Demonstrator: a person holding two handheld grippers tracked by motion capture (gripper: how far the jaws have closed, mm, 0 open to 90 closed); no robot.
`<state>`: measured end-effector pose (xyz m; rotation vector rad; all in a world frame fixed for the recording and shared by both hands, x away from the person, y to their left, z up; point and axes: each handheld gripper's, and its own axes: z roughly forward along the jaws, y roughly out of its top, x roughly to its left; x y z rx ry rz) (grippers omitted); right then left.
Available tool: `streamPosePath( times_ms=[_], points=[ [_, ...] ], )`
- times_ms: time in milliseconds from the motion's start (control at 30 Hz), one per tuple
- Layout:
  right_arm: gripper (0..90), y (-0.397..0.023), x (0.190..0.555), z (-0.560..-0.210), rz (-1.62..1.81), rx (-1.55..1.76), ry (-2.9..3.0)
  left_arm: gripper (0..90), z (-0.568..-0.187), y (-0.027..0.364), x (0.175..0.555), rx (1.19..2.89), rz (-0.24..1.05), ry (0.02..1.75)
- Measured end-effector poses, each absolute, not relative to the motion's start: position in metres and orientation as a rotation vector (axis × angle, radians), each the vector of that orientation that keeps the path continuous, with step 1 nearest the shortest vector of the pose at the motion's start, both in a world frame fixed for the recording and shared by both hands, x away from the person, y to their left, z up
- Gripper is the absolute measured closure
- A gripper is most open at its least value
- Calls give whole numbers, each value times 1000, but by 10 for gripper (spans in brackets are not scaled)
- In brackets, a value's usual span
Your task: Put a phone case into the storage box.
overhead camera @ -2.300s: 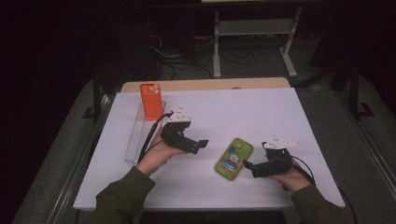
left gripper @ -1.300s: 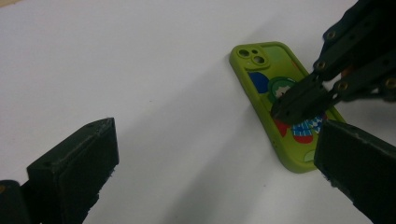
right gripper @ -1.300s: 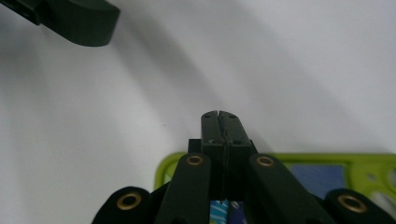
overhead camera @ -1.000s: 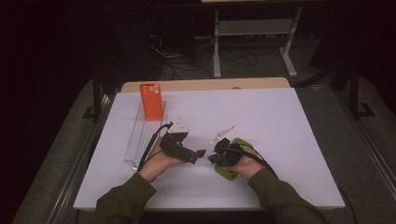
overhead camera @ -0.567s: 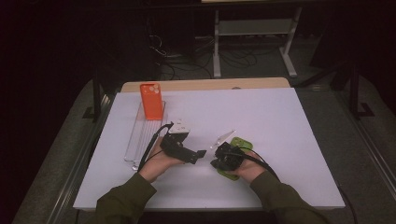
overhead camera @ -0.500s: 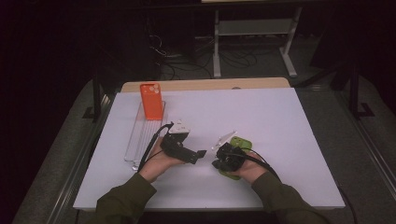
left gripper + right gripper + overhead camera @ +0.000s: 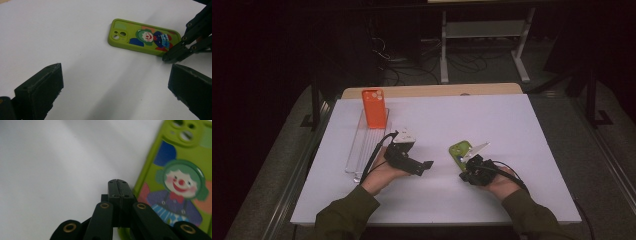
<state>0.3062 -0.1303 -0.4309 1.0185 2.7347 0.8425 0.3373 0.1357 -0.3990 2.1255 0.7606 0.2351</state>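
**Green phone case flat on the bench**

Your bench (image 7: pixel 532 130) carries a clear rack (image 7: pixel 362 150) holding an orange case (image 7: pixel 374 108). The green phone case (image 7: pixel 143 37) lies flat near centre. Your left hand-held gripper (image 7: pixel 115 87) stands wide open and empty. Your right hand-held gripper (image 7: pixel 117 182) is fully closed, tips beside the case's edge.

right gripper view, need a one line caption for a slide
Right gripper, jaws shut, beside the edge of a green clown phone case on the white table.

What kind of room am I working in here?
Likely a lab or recording workstation: a white-topped table in a dark room, loose cables on the floor behind it, and a metal stand at the back.
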Motion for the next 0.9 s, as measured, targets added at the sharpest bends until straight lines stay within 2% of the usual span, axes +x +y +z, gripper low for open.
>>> streamPosePath(
  times_ms=[267,500,567,667,900],
  points=[
    [889,-155,306,-432,822,1080,2700,0,-399,135,337,2129,234,758],
    [869,-157,305,-429,897,1074,2671,0,-399,135,337,2129,230,754],
    [784,-159,304,-425,953,1088,2657,0,-399,135,337,2129,229,753],
    [598,-166,302,-421,1043,1103,2600,0,-399,134,336,2132,227,749],
    [245,-177,292,-418,1131,1123,2436,0,-400,134,336,2132,218,740]
  ],
)
